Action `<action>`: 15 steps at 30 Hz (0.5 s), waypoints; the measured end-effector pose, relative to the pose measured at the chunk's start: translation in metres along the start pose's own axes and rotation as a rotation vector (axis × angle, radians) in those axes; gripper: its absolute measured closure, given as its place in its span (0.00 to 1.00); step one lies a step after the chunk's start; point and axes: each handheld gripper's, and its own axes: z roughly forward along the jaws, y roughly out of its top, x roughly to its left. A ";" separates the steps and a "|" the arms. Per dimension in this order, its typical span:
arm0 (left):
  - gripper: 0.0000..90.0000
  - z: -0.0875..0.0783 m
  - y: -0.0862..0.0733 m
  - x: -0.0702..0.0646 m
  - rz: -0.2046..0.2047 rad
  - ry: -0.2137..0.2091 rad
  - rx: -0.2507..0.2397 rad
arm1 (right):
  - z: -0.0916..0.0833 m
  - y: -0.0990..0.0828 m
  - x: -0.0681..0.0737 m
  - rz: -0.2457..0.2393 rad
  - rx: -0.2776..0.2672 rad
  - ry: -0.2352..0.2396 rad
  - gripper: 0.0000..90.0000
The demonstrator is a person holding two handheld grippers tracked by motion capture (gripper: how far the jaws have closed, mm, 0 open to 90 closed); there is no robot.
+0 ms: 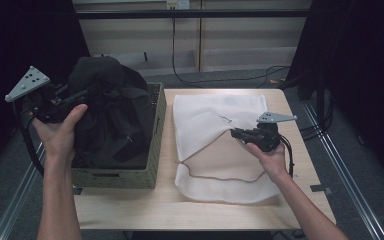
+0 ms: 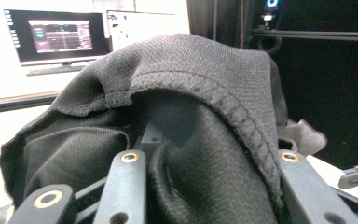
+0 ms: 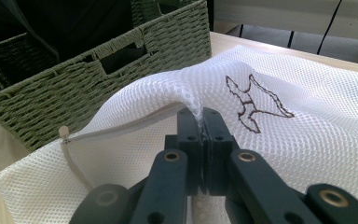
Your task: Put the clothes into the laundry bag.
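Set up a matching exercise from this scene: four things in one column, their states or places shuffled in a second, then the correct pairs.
1. black garment
2. white mesh bag
3. green woven basket
4. right gripper

A. stands on the table's left side
B. lies on the table, its zip mouth open
C. shut on the mesh edge
D. lifted up out of the basket

Pairs: 1-D, 2-B, 3-A, 4-C

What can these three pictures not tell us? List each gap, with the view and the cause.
1. Basket contents, high view: the black garment covers them.
2. Left gripper jaw tips, left gripper view: black cloth drapes over them.
3. Mesh bag contents: not discernible through the right gripper's pinched fold.
4. Monitor text, left gripper view: too small.
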 end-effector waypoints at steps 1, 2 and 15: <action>0.70 0.002 -0.001 -0.003 0.008 -0.007 0.005 | 0.000 0.000 0.000 0.000 0.000 0.000 0.98; 0.70 0.004 -0.002 -0.007 0.015 -0.015 0.016 | 0.000 0.000 0.000 0.001 0.000 0.001 0.98; 0.71 0.018 0.011 -0.048 0.058 -0.154 -0.017 | 0.000 0.001 0.000 -0.002 -0.003 0.001 0.98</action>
